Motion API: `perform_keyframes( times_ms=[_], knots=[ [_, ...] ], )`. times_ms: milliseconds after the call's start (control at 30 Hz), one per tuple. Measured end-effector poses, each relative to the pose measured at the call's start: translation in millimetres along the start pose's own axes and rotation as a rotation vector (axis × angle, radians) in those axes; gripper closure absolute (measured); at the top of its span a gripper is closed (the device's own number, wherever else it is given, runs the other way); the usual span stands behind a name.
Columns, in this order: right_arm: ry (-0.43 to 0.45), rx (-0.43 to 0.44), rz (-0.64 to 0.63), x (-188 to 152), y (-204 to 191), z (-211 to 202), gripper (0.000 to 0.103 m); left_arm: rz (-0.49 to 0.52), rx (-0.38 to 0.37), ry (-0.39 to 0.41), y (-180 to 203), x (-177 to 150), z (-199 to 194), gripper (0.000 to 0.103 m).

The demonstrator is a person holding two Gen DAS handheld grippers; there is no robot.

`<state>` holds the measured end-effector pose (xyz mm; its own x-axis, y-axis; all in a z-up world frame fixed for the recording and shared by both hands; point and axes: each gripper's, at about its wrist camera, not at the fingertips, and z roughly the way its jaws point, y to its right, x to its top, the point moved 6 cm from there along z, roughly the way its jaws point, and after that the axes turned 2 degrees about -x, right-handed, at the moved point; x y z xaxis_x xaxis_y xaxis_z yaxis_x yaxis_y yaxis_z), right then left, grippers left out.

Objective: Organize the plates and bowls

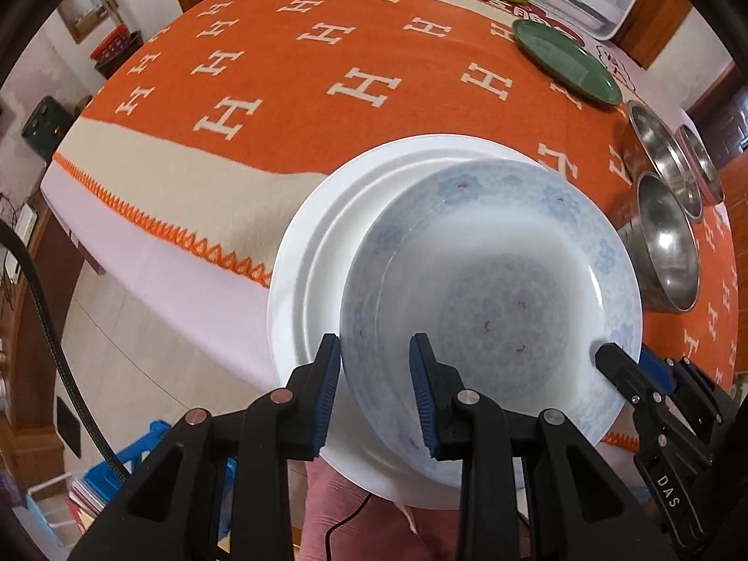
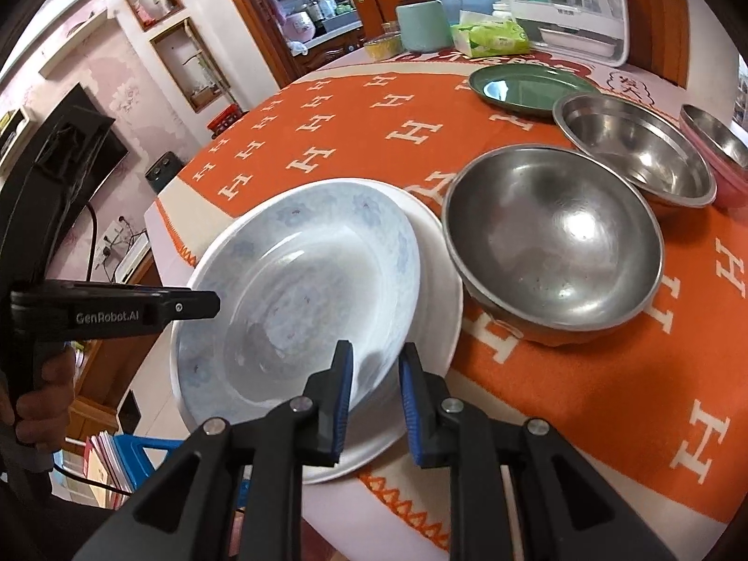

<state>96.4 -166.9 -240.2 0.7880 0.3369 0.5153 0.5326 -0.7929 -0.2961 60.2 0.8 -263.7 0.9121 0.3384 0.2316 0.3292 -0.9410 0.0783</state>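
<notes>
Blue-patterned plate [image 1: 491, 280] tilted on a white plate [image 1: 308, 252] at the counter's near edge; left tongs [image 1: 374, 392] and right tongs [image 2: 374, 402] each clamp its rim

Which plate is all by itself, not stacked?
The green plate, far back on the cloth. The blue-flowered plate sits on the white plate.

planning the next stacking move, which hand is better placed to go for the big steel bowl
Right, probably. The steel bowl sits just beside the right gripper; the left gripper is across the blue plate, on its far rim.
</notes>
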Motion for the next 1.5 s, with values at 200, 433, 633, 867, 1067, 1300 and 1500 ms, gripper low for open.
perform_keyframes(
  times_ms=[200,433,633,867,1067,1300,1500],
  knots=[
    [-0.012,-0.065,-0.050,2.5,-7.8,4.7,0.083,0.008,-0.013,0.008,-6.6,6.4,-2.2,0.075],
    [-0.037,-0.152,0.009,5.5,-14.2,10.2,0.080,0.075,-0.080,0.002,-13.0,20.4,-10.1,0.075],
    [-0.037,-0.220,0.132,7.2,-12.8,7.0,0.080,0.203,-0.120,0.006,-11.5,33.1,-23.7,0.073],
    [0.015,-0.317,0.284,10.0,-21.0,-6.3,0.067,0.352,-0.189,0.017,-15.9,47.9,-37.8,0.073],
    [0.081,-0.392,0.375,19.5,-31.5,-21.2,0.060,0.486,-0.201,0.039,-20.0,67.9,-51.7,0.071],
    [0.135,-0.427,0.443,43.1,-44.9,-36.3,0.054,0.614,-0.241,0.088,-18.7,92.3,-78.8,0.064],
    [0.153,-0.419,0.443,71.0,-52.8,-49.7,0.054,0.662,-0.267,0.105,-15.7,109.5,-99.7,0.051]
  ],
)
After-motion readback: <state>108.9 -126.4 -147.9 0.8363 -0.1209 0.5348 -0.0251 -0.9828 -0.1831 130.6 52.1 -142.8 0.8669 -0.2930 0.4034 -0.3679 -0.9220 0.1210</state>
